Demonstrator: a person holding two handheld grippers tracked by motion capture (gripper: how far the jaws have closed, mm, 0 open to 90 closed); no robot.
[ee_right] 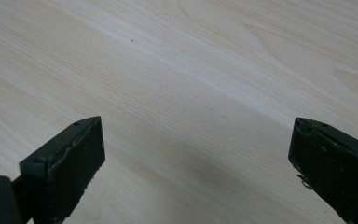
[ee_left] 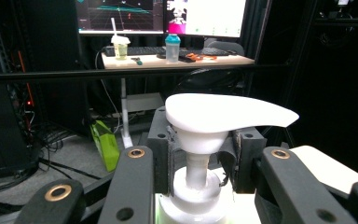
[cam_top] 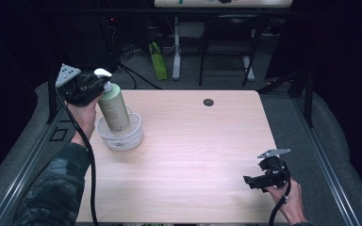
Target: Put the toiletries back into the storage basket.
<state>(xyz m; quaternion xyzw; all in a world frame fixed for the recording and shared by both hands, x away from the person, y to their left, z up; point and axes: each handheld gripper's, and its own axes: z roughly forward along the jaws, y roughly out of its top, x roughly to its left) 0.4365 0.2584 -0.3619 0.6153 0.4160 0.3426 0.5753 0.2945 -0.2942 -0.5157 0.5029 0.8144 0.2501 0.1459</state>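
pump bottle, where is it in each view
High view: pump bottle at upper left, tilted, its base in the white basket, left gripper clamped at its neck.
Left gripper view: its white pump head centre.
Right gripper view: not in it.
Shared landmark: the wooden table.

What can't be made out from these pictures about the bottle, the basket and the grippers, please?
- Bottle base: high view, hidden inside the basket; whether it rests on the bottom is unclear.
- Bottle body: left gripper view, cut off by the bottom edge and the left gripper, clamped on the pump neck.
- Bottle label: high view, too small to read.
- Right gripper: its body lies below the frame in its own view.
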